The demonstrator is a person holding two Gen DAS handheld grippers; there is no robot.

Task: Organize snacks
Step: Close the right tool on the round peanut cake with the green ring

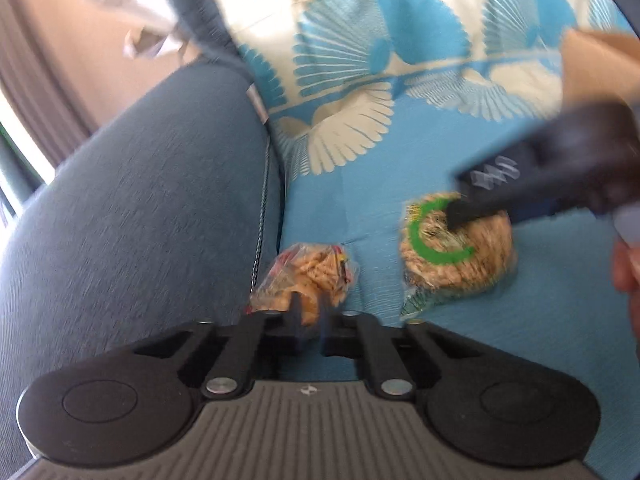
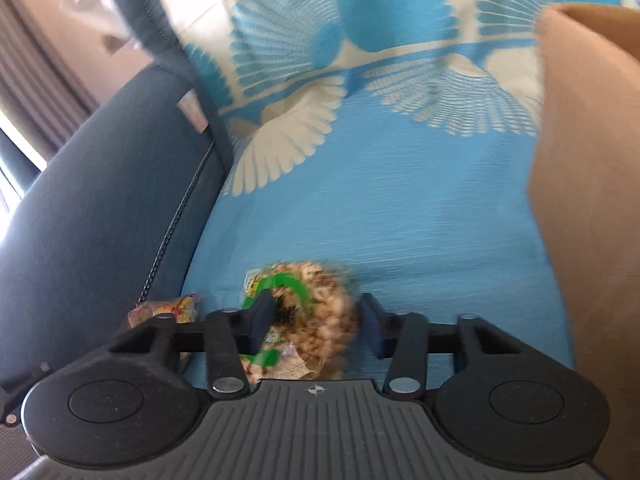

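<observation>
The round snack pack with the green ring (image 2: pixel 298 312) lies on the blue sofa cover (image 2: pixel 400 208), and everything else can be placed from it. The right gripper (image 2: pixel 316 320) is down over this pack with its jaws spread wide, one finger at each side of the bag; the near finger seems to press the wrapper, but the blur keeps me from telling whether both sides touch, so it looks like a straddle, not a firm grip. In the left wrist view the same pack (image 1: pixel 456 244) shows one dark finger of the right gripper (image 1: pixel 460 216) resting on its top.

Just to the pack's left, nearer the sofa arm, sits a smaller clear bag of orange crackers (image 1: pixel 308 280). The left gripper (image 1: pixel 310 312) has its jaws drawn close together on the near edge of this bag, seemingly pinching the wrapper. From the right wrist only a corner of that bag (image 2: pixel 168 310) peeks out.

Farther left of the pack rises the dark blue sofa arm (image 1: pixel 140 200). Behind the pack the cover turns to a white and blue fan pattern (image 2: pixel 320 40). Well to the pack's right stands a brown cardboard box (image 2: pixel 592 200).
</observation>
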